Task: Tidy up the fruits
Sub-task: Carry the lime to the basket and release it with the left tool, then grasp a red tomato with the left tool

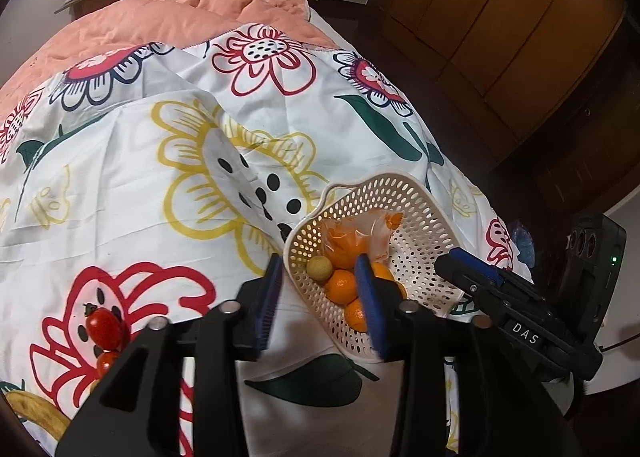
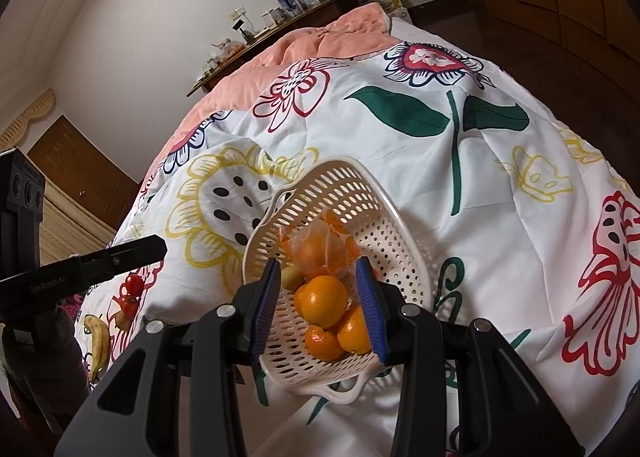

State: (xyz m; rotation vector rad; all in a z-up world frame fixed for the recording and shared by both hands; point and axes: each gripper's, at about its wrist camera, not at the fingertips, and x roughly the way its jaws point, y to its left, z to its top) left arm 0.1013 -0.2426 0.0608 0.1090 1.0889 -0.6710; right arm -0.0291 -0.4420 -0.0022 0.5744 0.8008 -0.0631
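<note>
Now the perforated cream basket (image 2: 384, 217) holds glossy oranges (image 2: 324, 301), while both grippers' fingers (image 1: 370, 297) (image 2: 370, 309) stand spread, pinching nothing.

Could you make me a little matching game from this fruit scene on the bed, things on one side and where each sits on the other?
Things:
1. oranges
2. cherry tomatoes
3. banana
4. plastic bag of orange fruit

Places:
A. loose on the floral sheet, on a red flower
B. at the deep end of the basket
C. unbagged, at the basket's near end
D. on the sheet just beyond the tomatoes, nearer the bed's edge

Pairs: 1-C, 2-A, 3-D, 4-B
</note>
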